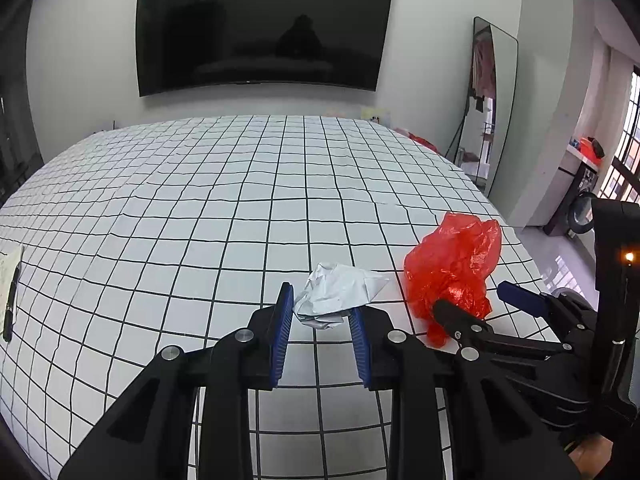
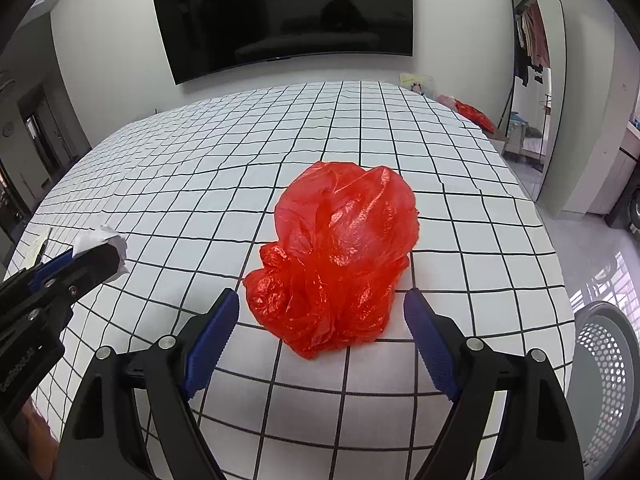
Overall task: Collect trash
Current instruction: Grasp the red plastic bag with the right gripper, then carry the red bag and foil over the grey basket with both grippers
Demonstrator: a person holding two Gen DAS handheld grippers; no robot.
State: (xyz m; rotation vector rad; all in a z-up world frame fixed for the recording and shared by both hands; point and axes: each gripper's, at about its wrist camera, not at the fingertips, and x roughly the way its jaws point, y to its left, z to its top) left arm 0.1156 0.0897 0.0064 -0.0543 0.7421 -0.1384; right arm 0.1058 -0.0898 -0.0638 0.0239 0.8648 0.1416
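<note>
Two pieces of trash lay on the grid-patterned surface (image 2: 360, 120) — crumpled white paper (image 1: 336, 296) clamped in the left gripper (image 1: 322, 320), crumpled red plastic bag (image 2: 340, 256) just ahead of the right gripper's (image 2: 322, 312) spread jaws, untouched.

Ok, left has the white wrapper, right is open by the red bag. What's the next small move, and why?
Probably ease the right gripper forward and down so its jaws straddle the red bag, then close. The jaws stand wide with only the bag's near edge between them, not gripped, while the left gripper already pinches the crumpled wrapper.
</note>
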